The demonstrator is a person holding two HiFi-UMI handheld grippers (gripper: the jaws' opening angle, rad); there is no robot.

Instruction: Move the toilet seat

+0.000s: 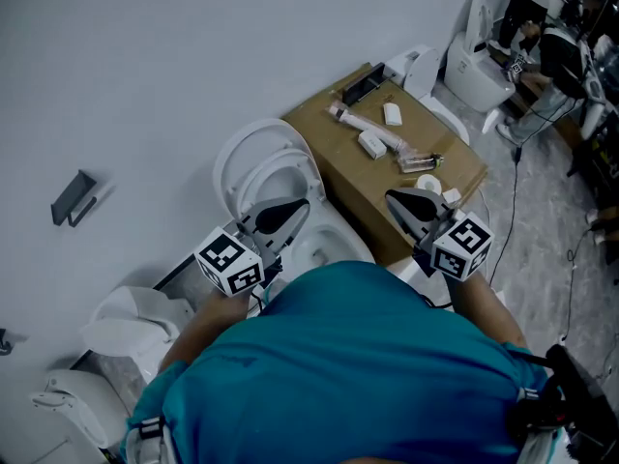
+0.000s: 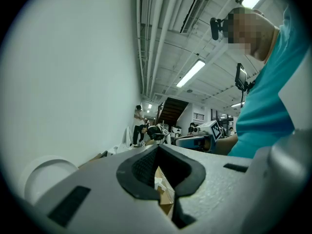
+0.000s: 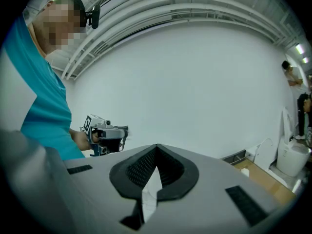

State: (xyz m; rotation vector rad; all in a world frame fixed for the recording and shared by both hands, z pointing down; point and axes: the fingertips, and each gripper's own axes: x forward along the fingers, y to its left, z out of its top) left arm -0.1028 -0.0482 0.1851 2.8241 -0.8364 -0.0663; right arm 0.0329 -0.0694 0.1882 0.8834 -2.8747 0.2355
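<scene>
Holding both claws up in front of my chest, I have nothing in either one. My left claw (image 1: 290, 211) is clenched, its dark pads pressed together with only air past the tips, and my right claw (image 1: 398, 201) is clenched the same way, empty.

From the head view, the toilet seat (image 1: 280, 174) stands raised. Its white ring leans back on the lid (image 1: 242, 153), which rests against the wall (image 1: 193, 46), and the bowl (image 1: 324, 245) lies open below. My left claw hangs near the seat's lower edge but does not touch it. My right claw hangs over the near corner of the cardboard box (image 1: 358, 177) beside the toilet.

I judge the seat has yet to be taken hold of, and that is where the trouble lies. With the pads pressed together I cannot pinch the rim. If I only nudge it with closed tips, the smooth plastic may slide off them, and the ring could tip forward and slam onto the bowl. A shallow pinch near the edge could slip for the same reason. The lid might come forward along with the seat if I catch both. My right claw is close enough to the box that a careless swing could knock the tube (image 1: 372, 129) and the small things lying there onto the floor. My own body hides the front of the bowl, so I would be lowering partly blind.
</scene>
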